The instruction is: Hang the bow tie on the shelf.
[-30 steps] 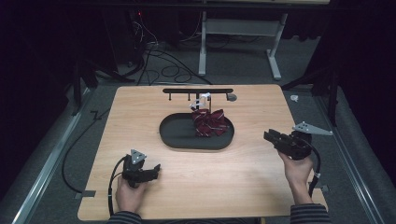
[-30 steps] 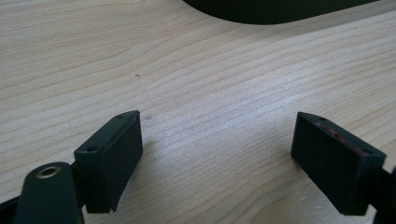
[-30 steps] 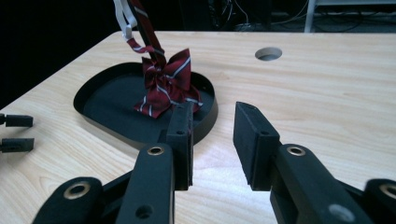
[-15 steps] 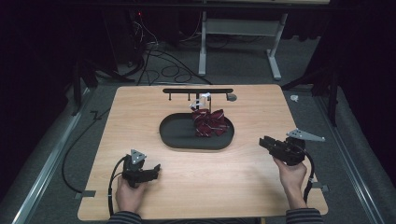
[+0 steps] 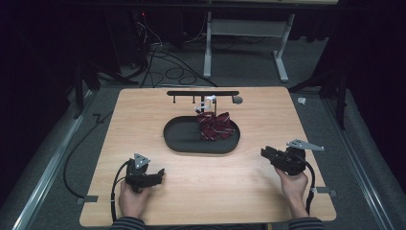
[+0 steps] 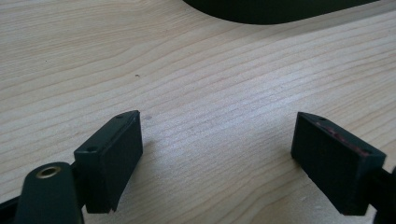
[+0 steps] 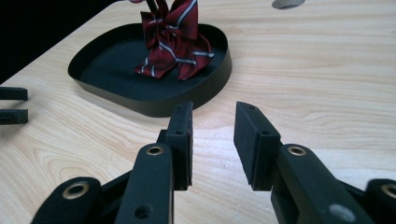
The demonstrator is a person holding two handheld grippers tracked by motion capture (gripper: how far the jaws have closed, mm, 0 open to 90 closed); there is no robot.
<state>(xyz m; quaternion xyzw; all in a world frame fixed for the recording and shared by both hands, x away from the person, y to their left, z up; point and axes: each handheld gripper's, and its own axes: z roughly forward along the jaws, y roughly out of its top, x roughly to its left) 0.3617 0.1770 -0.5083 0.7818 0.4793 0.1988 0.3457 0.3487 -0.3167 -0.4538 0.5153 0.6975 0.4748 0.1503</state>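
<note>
My right gripper (image 5: 266,153) sits low at the tray's (image 5: 182,143) four o'clock, jaws partly apart, empty. My left gripper (image 5: 160,173) rests at seven o'clock, jaws wide, empty.

No readable text or label anywhere (table included).

My dark red striped bow tie (image 5: 214,126) sits crumpled in the right end of the black oval tray (image 5: 182,139), mid-table.
</note>
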